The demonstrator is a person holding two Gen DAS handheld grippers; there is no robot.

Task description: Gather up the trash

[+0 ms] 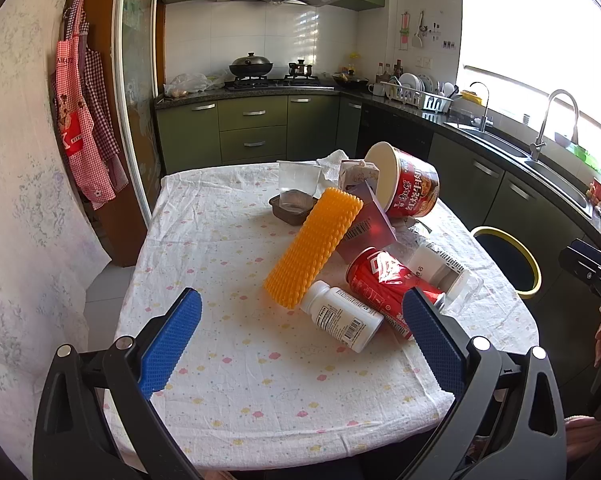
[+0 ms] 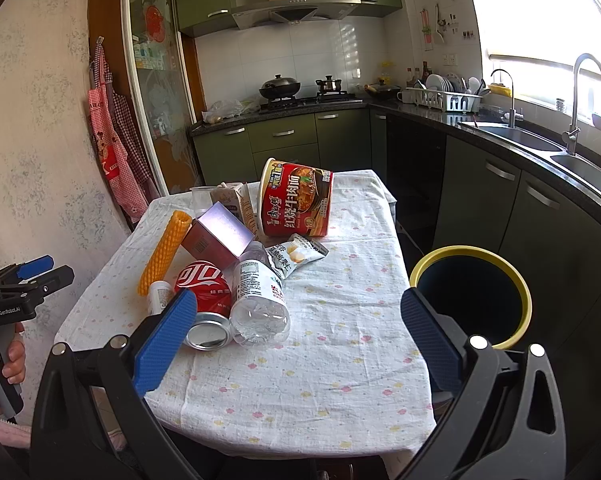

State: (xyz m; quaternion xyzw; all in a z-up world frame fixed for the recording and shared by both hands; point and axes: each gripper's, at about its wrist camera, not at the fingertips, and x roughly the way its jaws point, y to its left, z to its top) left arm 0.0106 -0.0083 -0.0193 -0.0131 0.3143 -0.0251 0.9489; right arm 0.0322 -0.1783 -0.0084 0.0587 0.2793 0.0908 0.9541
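Both claws, the left gripper (image 1: 300, 340) and right gripper (image 2: 296, 344), gape empty, the heap ahead untouched: crushed red soda can (image 2: 204, 292), clear plastic bottle (image 2: 260, 304), red noodle tub (image 2: 296, 204), while the yellow-rimmed black bin (image 2: 470, 296) waits right of them.

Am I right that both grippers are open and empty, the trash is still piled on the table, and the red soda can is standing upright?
Not quite: the red soda can lies on its side, its silver end facing the camera in the right wrist view. The rest holds: the left gripper and right gripper are open and empty, and the trash is piled on the table.
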